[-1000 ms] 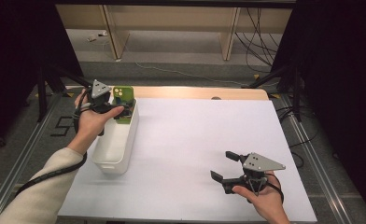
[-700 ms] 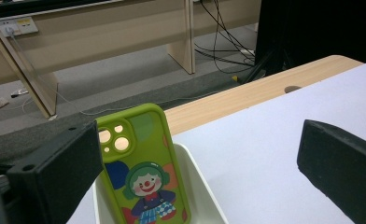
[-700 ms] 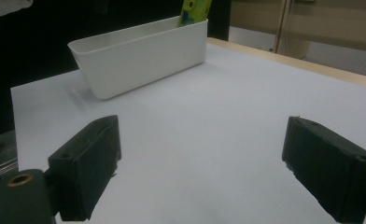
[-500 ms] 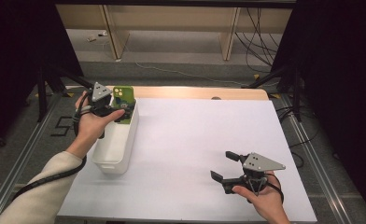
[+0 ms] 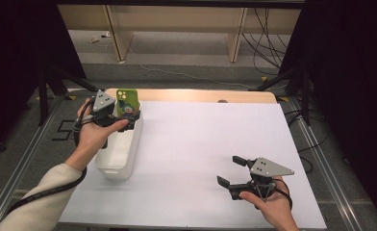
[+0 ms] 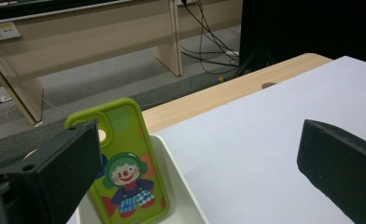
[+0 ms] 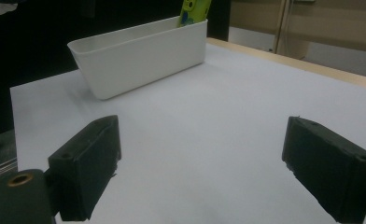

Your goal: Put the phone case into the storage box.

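Phone case, green with clown print, stands nearly upright at far end of white bin, leaning on end wall. Left gripper hovers over bin's far end, 2 jaws spread wide, nothing between them; case just beside one jaw, apart from it. Right gripper rests low over white table sheet, well apart from bin, jaws wide, empty.

Green phone case: lower end hidden inside the white bin; left edge masked by the left gripper's near jaw.
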### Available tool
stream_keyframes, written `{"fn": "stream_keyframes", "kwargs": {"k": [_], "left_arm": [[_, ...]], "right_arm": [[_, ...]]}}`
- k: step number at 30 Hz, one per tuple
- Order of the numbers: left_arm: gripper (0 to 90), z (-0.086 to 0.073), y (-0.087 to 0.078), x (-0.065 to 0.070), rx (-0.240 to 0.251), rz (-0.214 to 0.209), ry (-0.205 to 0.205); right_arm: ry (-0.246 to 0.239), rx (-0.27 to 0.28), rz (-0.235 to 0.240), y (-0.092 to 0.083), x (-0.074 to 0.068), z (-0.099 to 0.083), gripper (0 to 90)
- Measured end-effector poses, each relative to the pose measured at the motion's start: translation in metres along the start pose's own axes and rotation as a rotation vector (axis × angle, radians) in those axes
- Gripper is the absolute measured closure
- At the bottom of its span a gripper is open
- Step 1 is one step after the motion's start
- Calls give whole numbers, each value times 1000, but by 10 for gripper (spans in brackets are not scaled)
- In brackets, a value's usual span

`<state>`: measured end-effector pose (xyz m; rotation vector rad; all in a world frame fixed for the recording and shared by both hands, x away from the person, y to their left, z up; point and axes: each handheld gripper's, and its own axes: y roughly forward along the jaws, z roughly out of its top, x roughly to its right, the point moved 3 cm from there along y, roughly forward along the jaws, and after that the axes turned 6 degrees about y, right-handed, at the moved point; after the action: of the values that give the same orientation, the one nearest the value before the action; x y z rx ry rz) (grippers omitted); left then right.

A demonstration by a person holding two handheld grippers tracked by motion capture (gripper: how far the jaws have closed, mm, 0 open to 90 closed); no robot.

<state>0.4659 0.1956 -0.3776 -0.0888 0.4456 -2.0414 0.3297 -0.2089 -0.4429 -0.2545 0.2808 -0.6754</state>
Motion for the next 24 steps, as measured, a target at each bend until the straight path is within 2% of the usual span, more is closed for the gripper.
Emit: {"fn": "stream_keyframes", "kwargs": {"k": [4,24], "left_arm": [[0,-3,-4,4,4,-19,6],[0,-19,-28,14,30,-59,5]], "right_arm": [[1,0,0,0,0,0,128],[-1,2,-3,0,0,0,128]]}}
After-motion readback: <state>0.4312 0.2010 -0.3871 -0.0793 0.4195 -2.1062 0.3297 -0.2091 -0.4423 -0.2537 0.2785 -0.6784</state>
